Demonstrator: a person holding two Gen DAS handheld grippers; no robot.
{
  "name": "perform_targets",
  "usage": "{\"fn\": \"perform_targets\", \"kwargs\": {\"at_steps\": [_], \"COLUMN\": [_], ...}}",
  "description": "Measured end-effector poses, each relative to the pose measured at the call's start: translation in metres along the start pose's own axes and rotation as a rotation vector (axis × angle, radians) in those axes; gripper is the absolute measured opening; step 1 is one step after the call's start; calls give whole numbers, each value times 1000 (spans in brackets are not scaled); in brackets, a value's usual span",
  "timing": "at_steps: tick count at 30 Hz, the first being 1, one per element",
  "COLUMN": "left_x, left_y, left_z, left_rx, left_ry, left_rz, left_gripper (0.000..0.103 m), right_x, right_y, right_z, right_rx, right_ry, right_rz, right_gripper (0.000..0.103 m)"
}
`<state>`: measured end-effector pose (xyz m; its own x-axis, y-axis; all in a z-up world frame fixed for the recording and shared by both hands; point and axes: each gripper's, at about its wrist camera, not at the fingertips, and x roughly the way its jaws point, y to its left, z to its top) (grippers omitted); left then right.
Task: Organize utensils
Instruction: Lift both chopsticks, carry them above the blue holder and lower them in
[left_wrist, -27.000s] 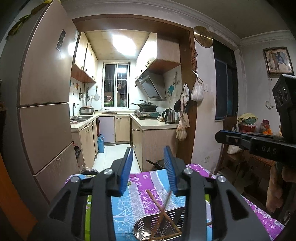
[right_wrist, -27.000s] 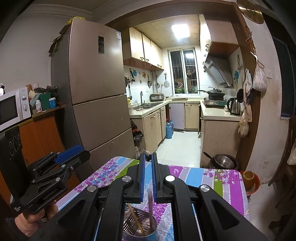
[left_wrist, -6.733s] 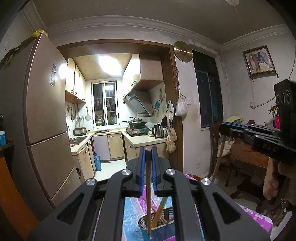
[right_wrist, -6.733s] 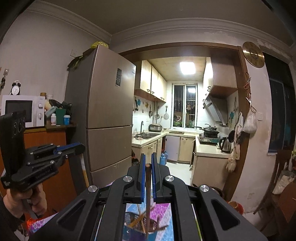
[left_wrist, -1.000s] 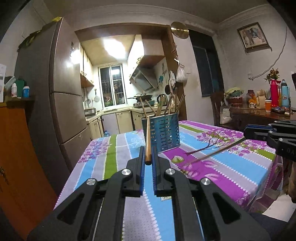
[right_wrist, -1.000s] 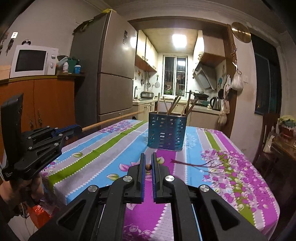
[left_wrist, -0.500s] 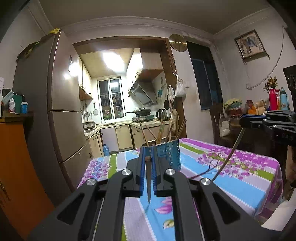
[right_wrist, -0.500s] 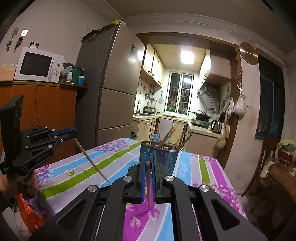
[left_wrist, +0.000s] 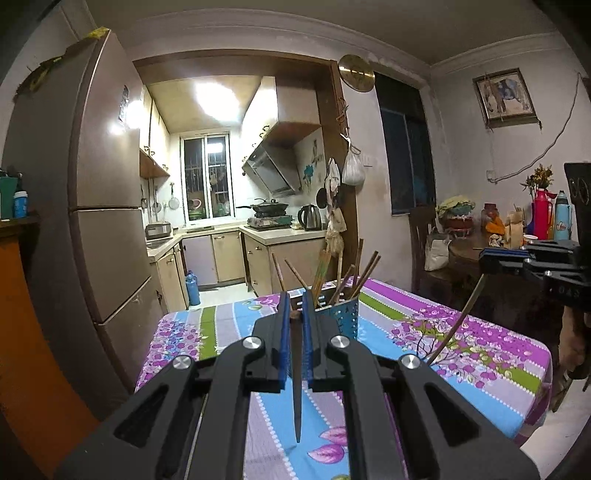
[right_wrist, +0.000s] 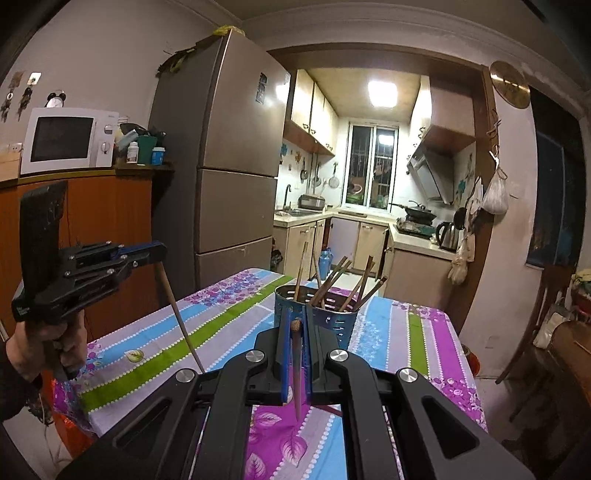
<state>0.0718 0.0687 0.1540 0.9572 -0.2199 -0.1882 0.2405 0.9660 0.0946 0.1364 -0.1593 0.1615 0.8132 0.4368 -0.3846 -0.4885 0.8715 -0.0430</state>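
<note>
The left gripper (left_wrist: 294, 306) was squeezed tight on a thin stick (left_wrist: 296, 387) that hung down between its blue pads (left_wrist: 283, 332). The right gripper (right_wrist: 294, 321) was pinched the same way on its own stick (right_wrist: 296, 369). A hand (right_wrist: 44, 347) gripped the left gripper's handle, and both grippers pointed a little downward.

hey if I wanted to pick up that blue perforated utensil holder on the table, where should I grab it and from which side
Grip the blue holder low on its wall, coming in level from the side. Chopsticks fan out of its open top, so coming from above looks blocked, and the bare wall is clear all round.
</note>
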Motion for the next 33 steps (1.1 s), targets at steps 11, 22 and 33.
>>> {"fn": "perform_targets", "kwargs": {"at_steps": [11,22,33], "left_x": [24,40,53], "left_y": [-1,9,6], "left_z": [30,66,122], "left_rx": [8,-28,-22], "left_ry": [43,49,-3], "left_rz": [-6,-11,6], "left_gripper": [5,5,5], "right_x": [19,28,48], "right_y": [-35,-66,-87], "right_z": [23,67,140], "right_rx": [66,91,66], "right_ry": [38,30,-20], "right_rz": [19,24,15], "right_gripper": [7,7,7]}}
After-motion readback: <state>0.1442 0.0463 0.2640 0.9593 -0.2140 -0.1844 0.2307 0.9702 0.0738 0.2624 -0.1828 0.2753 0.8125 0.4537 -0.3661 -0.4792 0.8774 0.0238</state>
